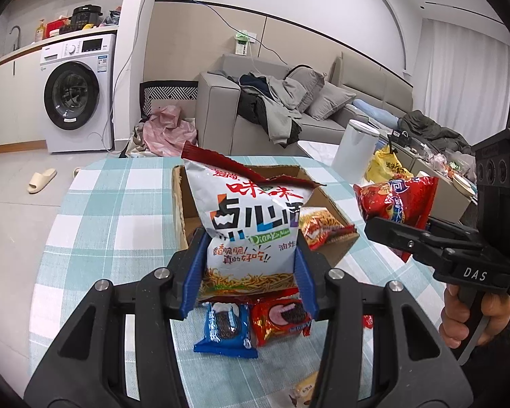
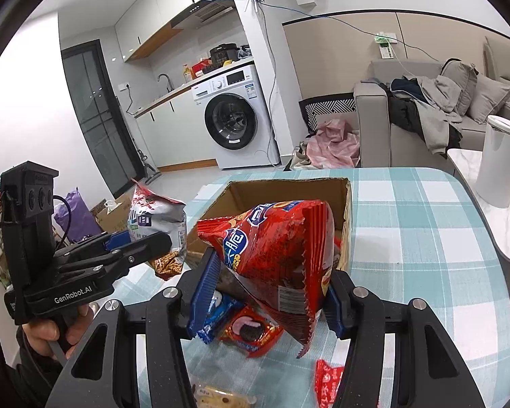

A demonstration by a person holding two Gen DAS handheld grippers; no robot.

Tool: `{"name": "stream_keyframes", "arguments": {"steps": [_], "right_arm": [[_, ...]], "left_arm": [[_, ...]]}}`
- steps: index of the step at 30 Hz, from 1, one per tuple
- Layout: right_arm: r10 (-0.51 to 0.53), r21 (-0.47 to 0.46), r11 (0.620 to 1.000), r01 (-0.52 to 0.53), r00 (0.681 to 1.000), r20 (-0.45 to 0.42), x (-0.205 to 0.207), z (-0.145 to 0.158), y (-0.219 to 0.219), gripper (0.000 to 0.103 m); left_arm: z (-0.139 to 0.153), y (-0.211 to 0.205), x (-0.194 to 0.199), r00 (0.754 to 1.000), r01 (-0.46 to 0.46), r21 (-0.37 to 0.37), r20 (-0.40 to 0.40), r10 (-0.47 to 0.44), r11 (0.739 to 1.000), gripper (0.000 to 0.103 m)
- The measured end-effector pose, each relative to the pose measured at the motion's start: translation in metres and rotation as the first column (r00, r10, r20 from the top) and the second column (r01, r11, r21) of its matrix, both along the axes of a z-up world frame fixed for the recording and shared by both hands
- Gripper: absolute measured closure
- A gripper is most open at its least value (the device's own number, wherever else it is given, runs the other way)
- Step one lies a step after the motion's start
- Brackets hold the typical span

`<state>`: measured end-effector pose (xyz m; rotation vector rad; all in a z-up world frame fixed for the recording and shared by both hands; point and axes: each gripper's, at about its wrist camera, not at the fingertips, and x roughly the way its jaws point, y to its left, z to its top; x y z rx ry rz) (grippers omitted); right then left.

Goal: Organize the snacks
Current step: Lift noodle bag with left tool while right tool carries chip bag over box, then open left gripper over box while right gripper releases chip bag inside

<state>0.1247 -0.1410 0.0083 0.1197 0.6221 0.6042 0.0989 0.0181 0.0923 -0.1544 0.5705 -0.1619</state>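
**Two snack bags up in the air**

We pinch a white noodle snack bag [image 1: 251, 234] in our left gripper [image 1: 250, 272], pads pressed on its sides. Our right gripper [image 2: 268, 292] squeezes a red chip bag [image 2: 278, 255]. Under them, two cookie packs (one blue [image 1: 225, 328], one red [image 1: 279, 319]) lie on the checked tablecloth [image 1: 119, 210]. Farther back sits the open cardboard box [image 2: 289, 187] with one snack pack [image 1: 324, 229] inside.

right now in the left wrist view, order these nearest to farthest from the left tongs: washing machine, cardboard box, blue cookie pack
1. Blue cookie pack, on the table just below the left tongs.
2. Cardboard box, mid-table behind the held bag.
3. Washing machine, far left, across the floor.
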Motion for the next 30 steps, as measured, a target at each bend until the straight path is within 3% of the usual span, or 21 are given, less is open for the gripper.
{"name": "stream_keyframes", "arguments": {"steps": [15,30], "right_arm": [[-0.025,0.011,1.0,0.025,0.999,-0.023,0.033,0.006,0.02,0.048],[-0.046,0.042,0.998,0.052,0.99,-0.134,0.078,-0.008,0.029,0.047]], "left_arm": [[-0.003,-0.001,0.04,1.0,-0.022,0.001,-0.016,0.022,1.0,0.058],[-0.015,-0.005,0.086,0.999,-0.034,0.051,-0.036,0.036,0.998,0.058]]}}
